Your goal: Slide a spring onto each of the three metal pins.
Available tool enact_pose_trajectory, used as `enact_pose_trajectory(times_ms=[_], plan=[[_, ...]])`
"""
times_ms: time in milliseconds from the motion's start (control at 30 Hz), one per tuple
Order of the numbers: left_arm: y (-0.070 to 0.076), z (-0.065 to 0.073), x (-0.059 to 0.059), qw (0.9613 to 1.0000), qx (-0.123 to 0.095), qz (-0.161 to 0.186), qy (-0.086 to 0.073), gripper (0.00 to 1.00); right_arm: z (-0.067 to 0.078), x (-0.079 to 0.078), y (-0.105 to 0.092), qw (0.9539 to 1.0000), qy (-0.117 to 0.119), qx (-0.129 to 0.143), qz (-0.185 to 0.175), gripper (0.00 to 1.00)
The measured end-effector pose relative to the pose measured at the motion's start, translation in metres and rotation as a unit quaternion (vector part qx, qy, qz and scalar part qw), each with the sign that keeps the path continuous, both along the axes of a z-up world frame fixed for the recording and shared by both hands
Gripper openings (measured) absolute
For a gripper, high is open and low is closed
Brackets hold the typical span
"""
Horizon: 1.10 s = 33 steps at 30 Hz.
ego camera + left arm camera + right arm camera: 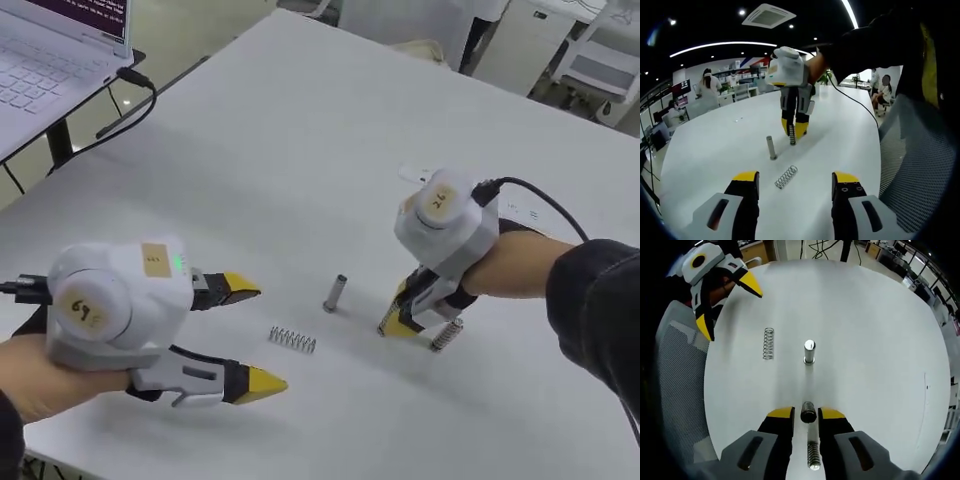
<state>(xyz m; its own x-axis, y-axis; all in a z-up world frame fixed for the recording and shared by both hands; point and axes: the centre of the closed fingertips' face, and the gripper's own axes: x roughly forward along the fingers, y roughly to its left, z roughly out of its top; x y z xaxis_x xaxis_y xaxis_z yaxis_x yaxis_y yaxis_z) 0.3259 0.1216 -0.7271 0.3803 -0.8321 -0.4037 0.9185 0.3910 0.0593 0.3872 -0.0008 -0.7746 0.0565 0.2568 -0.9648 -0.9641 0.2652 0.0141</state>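
The left claw [254,337] hovers low, jaws apart. Just beyond it the small loose steel coil spring [292,340] lies flat on the white desk [300,150], its long axis running across the head view. Light, squashy and apt to roll, it probably wants a gentle pinch mid-length. Further on, the short bare metal pin [335,293] stands upright. The right claw [403,312] is clamped on a spring-covered pin [808,412].

Laptop [50,60] cut off by head view's top-left edge. Spring [812,452] pinched in my right gripper [807,413] partly hidden between jaws; can't tell if anything sits inside.
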Motion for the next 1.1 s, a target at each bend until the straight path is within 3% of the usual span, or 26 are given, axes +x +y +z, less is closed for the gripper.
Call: enact_pose_trajectory(times_ms=[233, 700, 1100], plan=[[-0.001, -0.006, 0.006, 1.0000, 0.005, -0.005, 0.006, 0.53, 0.014, 0.000, -0.004, 0.9998, -0.011, 0.013, -0.008, 0.20], [-0.012, -0.021, 0.020, 0.9994, 0.017, -0.021, 0.021, 0.49, 0.059, 0.000, -0.017, 0.9965, -0.063, 0.044, -0.034, 0.24], [-0.017, -0.036, 0.027, 0.9980, 0.034, -0.040, 0.034, 0.45, 0.086, -0.020, -0.015, 0.9931, -0.096, 0.060, -0.032, 0.25]])
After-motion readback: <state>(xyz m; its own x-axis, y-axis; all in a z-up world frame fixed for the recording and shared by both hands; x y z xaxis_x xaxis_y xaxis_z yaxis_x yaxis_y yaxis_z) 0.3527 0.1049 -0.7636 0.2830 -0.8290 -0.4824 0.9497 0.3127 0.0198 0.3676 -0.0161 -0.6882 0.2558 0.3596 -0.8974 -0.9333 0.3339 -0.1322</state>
